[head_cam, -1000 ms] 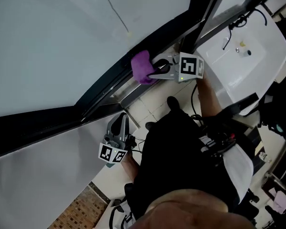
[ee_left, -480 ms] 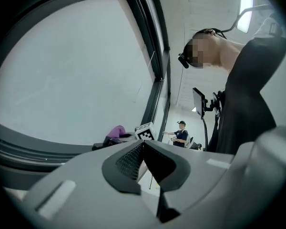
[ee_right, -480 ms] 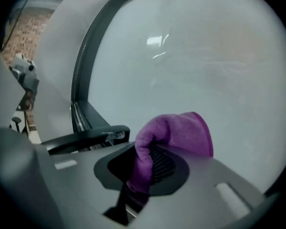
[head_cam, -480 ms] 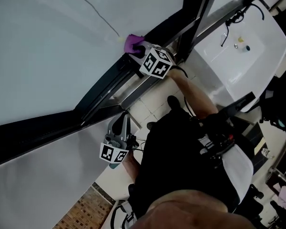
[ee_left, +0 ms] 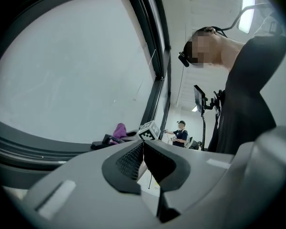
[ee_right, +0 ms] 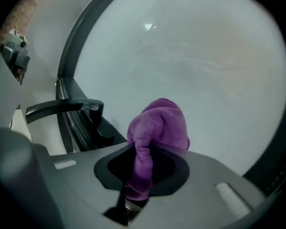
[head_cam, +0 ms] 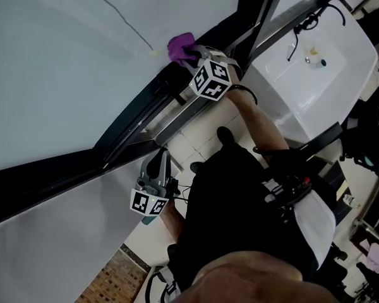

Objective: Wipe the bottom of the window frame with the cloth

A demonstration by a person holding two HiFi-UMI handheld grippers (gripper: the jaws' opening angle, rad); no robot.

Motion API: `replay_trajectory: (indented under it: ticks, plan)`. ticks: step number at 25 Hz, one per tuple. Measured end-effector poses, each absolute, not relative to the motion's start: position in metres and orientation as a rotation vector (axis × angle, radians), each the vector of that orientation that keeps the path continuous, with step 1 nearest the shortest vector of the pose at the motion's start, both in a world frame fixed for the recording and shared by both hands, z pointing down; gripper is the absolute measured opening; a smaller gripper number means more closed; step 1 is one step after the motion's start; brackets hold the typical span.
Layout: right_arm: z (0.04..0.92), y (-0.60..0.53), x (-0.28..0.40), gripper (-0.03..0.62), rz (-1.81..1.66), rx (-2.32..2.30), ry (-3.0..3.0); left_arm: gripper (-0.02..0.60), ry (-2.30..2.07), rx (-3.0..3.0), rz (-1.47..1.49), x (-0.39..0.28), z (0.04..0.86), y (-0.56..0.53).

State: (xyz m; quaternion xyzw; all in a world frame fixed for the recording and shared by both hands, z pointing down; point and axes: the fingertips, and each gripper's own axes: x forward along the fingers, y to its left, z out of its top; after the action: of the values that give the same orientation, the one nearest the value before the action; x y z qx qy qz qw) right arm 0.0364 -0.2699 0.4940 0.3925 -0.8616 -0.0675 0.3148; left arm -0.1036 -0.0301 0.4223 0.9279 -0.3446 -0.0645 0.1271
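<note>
Right gripper (head_cam: 189, 55), held by the person's outstretched arm (head_cam: 256, 122), sits near the 12 o'clock edge of the head view with its jaws clamped on a purple cloth (head_cam: 180, 45). In the right gripper view the jaws pinch the lower fold of the cloth (ee_right: 159, 123), and its bunched top bulges out past them toward the pale window glass (ee_right: 205, 56). The cloth lies at the bottom of the dark window frame (head_cam: 132, 115), which runs as a slanted bar from 8 o'clock up to 1 o'clock across the head view. It seems to touch the frame where frame and glass meet, though the contact itself is too small to make out. The gripper's marker cube (head_cam: 210, 79) shows at 5 o'clock of the cloth. A dark window handle (ee_right: 62, 108) juts out at 9 o'clock of the cloth in the right gripper view. Left gripper (head_cam: 158, 163) hangs well apart from the frame's cloth end, at 7 o'clock of the head view, with its jaws pressed together and nothing between them, as the left gripper view (ee_left: 143, 151) shows. That view also catches the cloth (ee_left: 119, 130) far off on the frame, just above the jaws at 11 o'clock, and a second person (ee_left: 181, 132) in the distance at 1 o'clock. A white sink (head_cam: 316, 62) sits at 2 o'clock of the head view.
</note>
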Motion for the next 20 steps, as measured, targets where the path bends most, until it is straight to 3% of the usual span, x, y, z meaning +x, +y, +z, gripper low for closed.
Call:
replay_trajectory:
  ticks: [12,16,20]
  plan:
    - [0.519,-0.276,0.011,0.06,-0.191,0.877,-2.24,0.005,-0.974,2.719,-0.178,-0.091,0.418,-0.037]
    - [0.522,-0.289,0.059,0.06,-0.214,0.946,-2.154,0.005,-0.994,2.708,-0.175,-0.092,0.42,-0.035]
    - [0.522,-0.316,0.151,0.06,-0.163,1.155,-2.015,0.005,-1.019,2.697,-0.173,-0.101,0.42,-0.028]
